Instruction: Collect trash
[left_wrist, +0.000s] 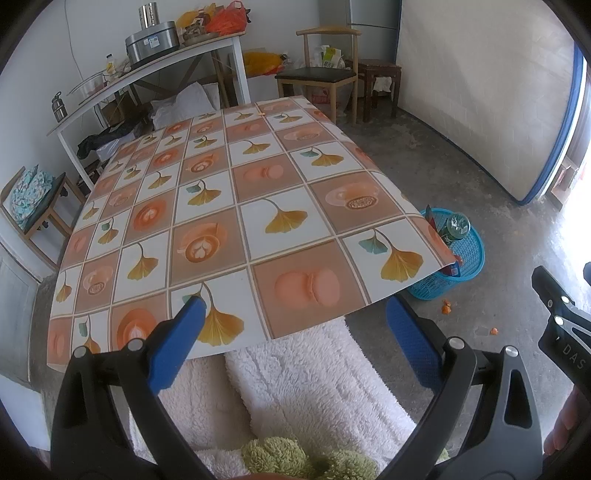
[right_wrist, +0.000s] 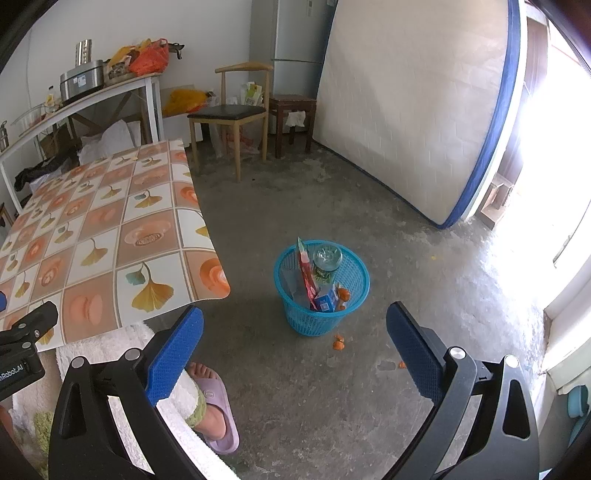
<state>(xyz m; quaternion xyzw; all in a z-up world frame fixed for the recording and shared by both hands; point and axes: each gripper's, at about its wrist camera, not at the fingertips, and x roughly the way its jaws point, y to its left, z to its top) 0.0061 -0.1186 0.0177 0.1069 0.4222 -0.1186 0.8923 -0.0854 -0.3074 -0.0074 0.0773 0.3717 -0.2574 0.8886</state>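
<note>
Both grippers, left (left_wrist: 295, 332) and right (right_wrist: 295, 347), gape empty; basket (right_wrist: 354, 295) holds trash, table (left_wrist: 229, 206) bare, orange scraps (right_wrist: 338, 343) left on floor nearby.

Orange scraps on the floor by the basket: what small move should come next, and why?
Probably lower the right gripper, which is open and empty, toward the nearest orange scrap. It lies just outside the blue basket, which already holds trash; a smaller scrap lies farther off.
</note>
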